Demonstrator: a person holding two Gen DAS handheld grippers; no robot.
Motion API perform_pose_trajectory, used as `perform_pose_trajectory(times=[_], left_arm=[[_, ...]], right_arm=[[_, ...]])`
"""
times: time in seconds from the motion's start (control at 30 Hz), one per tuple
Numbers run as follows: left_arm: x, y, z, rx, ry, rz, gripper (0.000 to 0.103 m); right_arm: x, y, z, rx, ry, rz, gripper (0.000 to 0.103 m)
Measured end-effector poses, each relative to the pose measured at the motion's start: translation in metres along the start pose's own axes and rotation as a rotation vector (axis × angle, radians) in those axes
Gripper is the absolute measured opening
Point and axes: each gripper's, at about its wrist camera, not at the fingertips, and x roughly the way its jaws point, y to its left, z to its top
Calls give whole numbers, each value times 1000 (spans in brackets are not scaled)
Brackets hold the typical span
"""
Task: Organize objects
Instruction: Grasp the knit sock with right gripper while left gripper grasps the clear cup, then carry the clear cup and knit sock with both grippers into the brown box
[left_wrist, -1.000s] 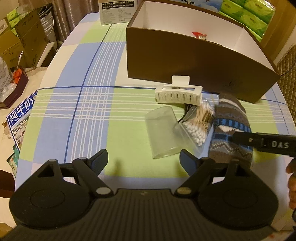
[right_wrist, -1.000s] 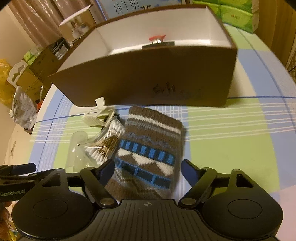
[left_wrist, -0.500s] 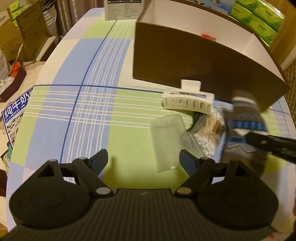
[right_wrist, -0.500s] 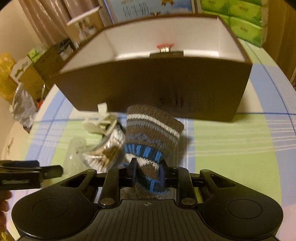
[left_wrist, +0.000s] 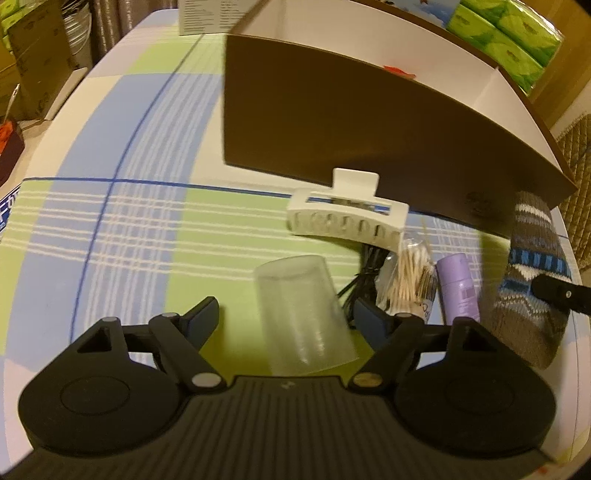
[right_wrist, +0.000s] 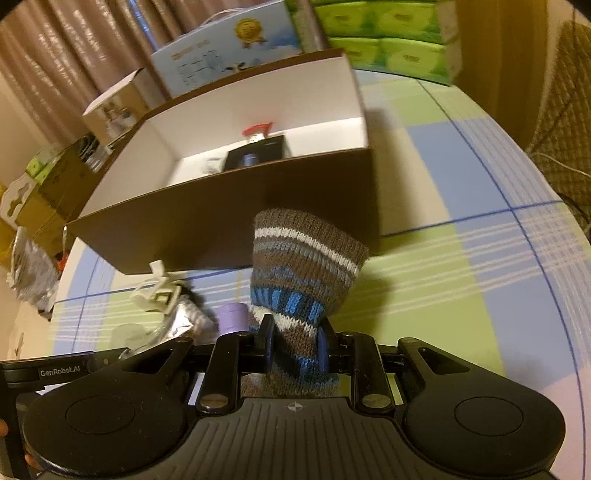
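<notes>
Our right gripper (right_wrist: 295, 349) pinches the soft, limp knit sock (right_wrist: 303, 266) mid-body, while our left gripper (left_wrist: 286, 317), jaws closing, straddles the light, probably crushable clear plastic cup (left_wrist: 301, 314).

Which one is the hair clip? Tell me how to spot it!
Find the big brown box. Right in front of its near wall lies the hair clip, just beyond the clear cup. It is the only creamy-white piece, with a row of teeth.
</notes>
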Motion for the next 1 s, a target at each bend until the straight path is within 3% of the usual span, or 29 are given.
perform_pose_trajectory(times=[0.2,0.3,0.63,1.0], left_arm=[[6,-9,4,21,-2,2,64],[4,-7,4,26,-13,2,48],[-17,29,-17,19,-32,75,47],[-30,52,-46,2,9,72,46]], right_arm=[[0,-7,-3,10,22,-16,20],[0,-7,-4,6,32,-14,20],[0,-2,-6,-21,42,12,20],[2,-1,-16,-27,72,24,21]])
